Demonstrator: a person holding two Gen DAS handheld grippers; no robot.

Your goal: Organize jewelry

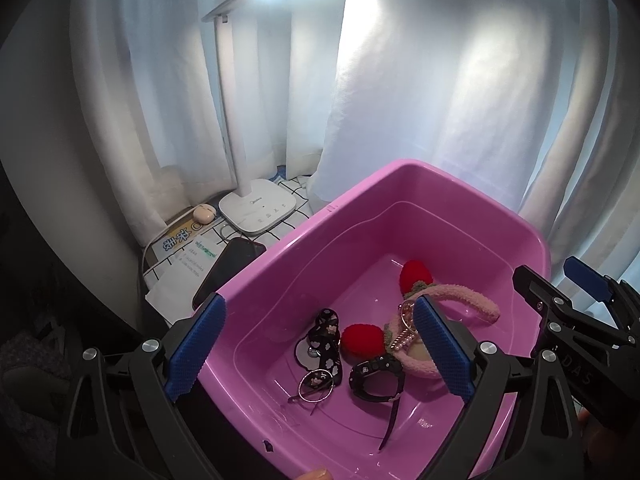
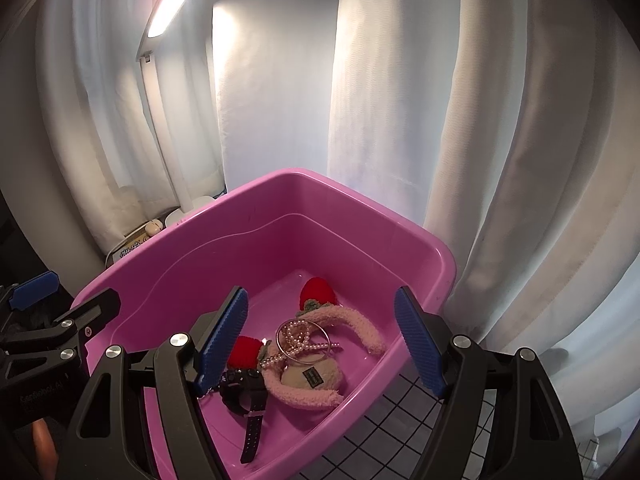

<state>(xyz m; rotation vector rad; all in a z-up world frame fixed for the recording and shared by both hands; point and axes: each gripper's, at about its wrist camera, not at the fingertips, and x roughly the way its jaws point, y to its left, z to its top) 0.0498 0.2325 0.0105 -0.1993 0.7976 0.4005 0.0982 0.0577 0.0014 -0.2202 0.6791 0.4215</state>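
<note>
A pink plastic tub holds the jewelry. Inside lie a fuzzy pink headband with red pom-poms, a pearl strand with a metal bangle, a black watch, a black patterned hair tie and a round hoop piece. My left gripper is open and empty above the tub's near left side. My right gripper is open and empty above the headband and pearls; it also shows at the right edge of the left wrist view.
A white desk lamp base, a black phone, papers and a small round earbud case lie left of the tub. White curtains hang behind. A grid-patterned cloth covers the table.
</note>
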